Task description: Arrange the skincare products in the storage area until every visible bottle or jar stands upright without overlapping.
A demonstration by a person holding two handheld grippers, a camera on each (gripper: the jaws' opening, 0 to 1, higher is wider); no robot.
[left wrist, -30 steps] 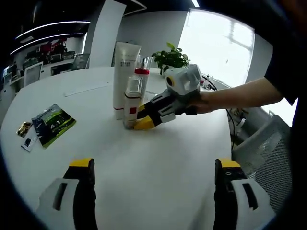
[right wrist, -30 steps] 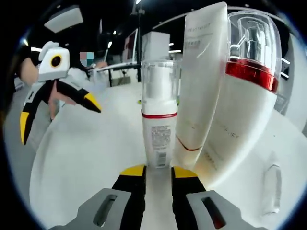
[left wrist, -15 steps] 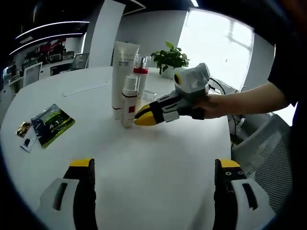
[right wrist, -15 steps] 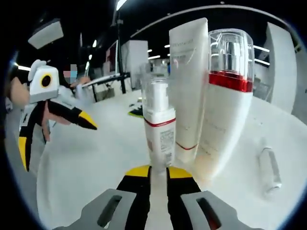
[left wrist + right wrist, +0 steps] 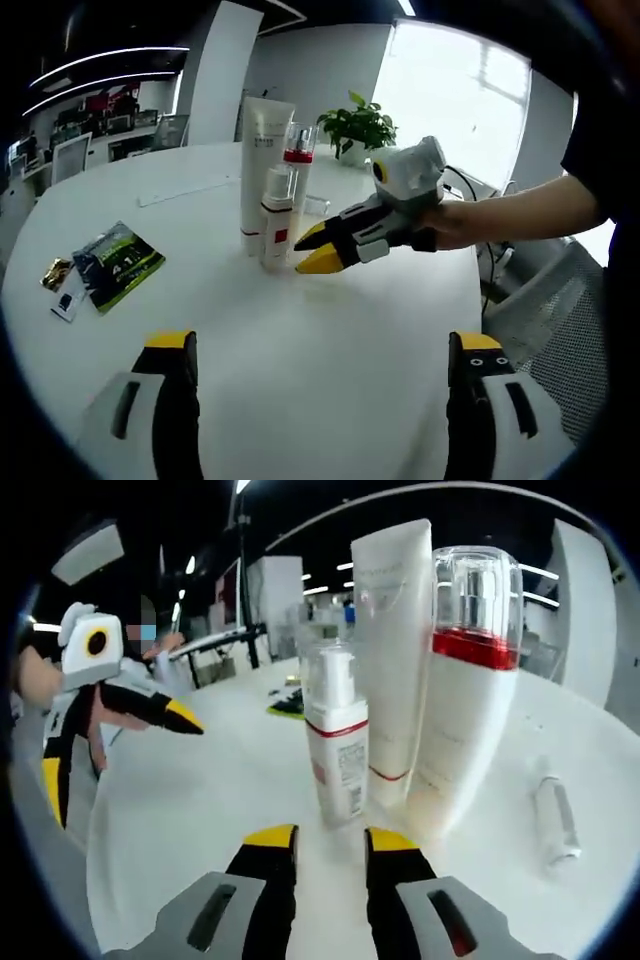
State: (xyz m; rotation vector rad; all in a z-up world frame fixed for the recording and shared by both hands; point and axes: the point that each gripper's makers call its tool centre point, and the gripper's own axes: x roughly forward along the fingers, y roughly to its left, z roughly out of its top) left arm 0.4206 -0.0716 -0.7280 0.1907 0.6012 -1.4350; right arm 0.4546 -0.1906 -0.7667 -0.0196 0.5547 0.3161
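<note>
Three products stand upright close together on the white round table (image 5: 300, 340): a tall white tube (image 5: 263, 160) (image 5: 392, 650), a white pump bottle with a red band and clear cap (image 5: 299, 165) (image 5: 468, 690), and a small white bottle with a red line (image 5: 276, 218) (image 5: 337, 745) in front of them. My right gripper (image 5: 330, 838) (image 5: 316, 249) sits just short of the small bottle, open, its jaws a little apart and nothing between them. My left gripper (image 5: 322, 345) (image 5: 115, 742) hovers wide open over the near table, well back from the bottles.
A small clear tube (image 5: 555, 815) lies flat on the table right of the pump bottle. Green and gold packets (image 5: 115, 262) lie on the table's left side. A potted plant (image 5: 358, 125) stands behind the bottles. A person's arm (image 5: 510, 205) holds the right gripper.
My right gripper has backed away from the small bottle and its jaws have parted a little. The small bottle stays standing. The left gripper has hardly moved.
</note>
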